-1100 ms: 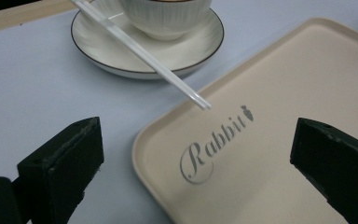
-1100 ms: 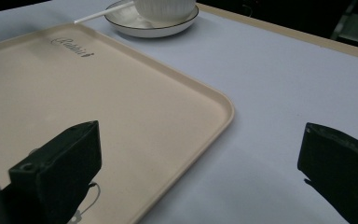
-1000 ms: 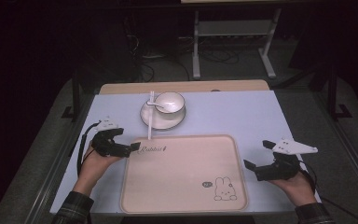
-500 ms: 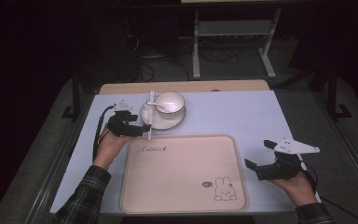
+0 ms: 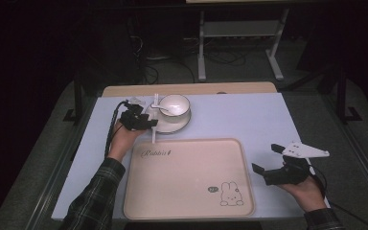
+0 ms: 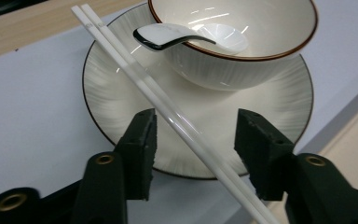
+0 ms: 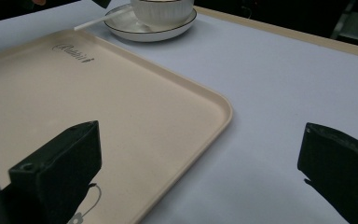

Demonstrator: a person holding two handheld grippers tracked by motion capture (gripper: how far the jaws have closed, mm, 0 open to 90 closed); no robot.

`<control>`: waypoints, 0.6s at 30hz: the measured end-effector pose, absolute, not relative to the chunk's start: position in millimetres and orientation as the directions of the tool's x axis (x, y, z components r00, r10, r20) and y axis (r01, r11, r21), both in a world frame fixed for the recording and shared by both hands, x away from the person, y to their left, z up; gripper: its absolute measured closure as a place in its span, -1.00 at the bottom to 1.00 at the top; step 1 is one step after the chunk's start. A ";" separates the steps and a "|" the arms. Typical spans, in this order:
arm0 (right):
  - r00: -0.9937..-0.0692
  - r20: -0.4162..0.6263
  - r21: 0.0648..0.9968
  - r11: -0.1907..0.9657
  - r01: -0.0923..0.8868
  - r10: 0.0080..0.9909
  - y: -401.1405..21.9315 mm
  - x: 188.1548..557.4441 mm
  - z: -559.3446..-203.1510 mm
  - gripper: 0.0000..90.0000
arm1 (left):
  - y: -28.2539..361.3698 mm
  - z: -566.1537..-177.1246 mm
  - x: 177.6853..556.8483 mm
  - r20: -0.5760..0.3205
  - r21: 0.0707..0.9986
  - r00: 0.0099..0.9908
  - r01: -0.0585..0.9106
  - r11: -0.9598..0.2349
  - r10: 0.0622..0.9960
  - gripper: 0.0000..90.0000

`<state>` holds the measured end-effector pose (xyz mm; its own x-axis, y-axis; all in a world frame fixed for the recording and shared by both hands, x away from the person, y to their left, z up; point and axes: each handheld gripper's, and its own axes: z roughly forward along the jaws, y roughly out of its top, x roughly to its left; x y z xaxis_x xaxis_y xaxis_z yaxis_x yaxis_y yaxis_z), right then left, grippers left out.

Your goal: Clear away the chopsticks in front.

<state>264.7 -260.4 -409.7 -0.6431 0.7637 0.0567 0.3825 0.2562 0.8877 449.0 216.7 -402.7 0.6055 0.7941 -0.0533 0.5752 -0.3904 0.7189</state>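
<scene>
left gripper [image 5: 146, 123] moved from the tray [image 5: 143, 201] up to the plate [image 6: 279, 100], jaws closing, now half open around the chopsticks [image 6: 168, 109], not yet pinching. chopsticks lay across the plate rim. right gripper [image 5: 268, 160] idle, jaws wide, empty.

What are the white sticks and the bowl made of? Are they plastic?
The chopsticks look like glossy white plastic or ceramic; a bright highlight runs along them, so I can't tell which. The bowl looks like glazed ceramic: shiny cream surface, fine ribbed lines outside and a thin brown rim.
</scene>
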 end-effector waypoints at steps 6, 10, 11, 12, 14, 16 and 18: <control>-0.641 0.061 0.889 0.250 0.383 0.765 -262.4 265.1 -410.2 -1.00 | 211.3 -409.7 462.1 -0.066 0.693 0.591 0.606 -0.389 0.804 0.22; -0.641 0.063 0.889 0.249 0.385 0.765 -263.0 265.4 -410.6 -1.00 | 207.3 -413.0 466.6 -0.057 0.685 0.586 0.612 -0.396 0.808 0.27; -0.642 0.064 0.889 0.249 0.385 0.764 -263.1 265.4 -410.7 -1.00 | 206.3 -414.8 468.0 -0.057 0.683 0.582 0.616 -0.394 0.811 0.29; -0.641 0.067 0.888 0.248 0.388 0.764 -263.1 265.4 -410.7 -1.00 | 205.8 -416.1 469.2 -0.056 0.683 0.580 0.616 -0.393 0.813 0.29; -0.642 0.069 0.888 0.247 0.389 0.764 -263.1 265.4 -410.8 -1.00 | 205.0 -417.5 470.3 -0.052 0.684 0.576 0.616 -0.391 0.816 0.33; -0.642 0.067 0.889 0.247 0.387 0.764 -263.1 265.2 -410.7 -1.00 | 204.8 -419.4 471.6 -0.045 0.687 0.567 0.615 -0.387 0.822 0.36; -0.642 0.068 0.889 0.245 0.386 0.764 -263.2 265.0 -410.6 -1.00 | 205.4 -420.4 472.9 -0.049 0.691 0.562 0.616 -0.378 0.826 0.37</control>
<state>265.0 -263.2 -410.6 -0.6418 0.7638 0.0681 0.3859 0.2449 0.8894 472.9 205.4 -420.4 0.5618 0.8258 -0.0490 0.6158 -0.3779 0.6913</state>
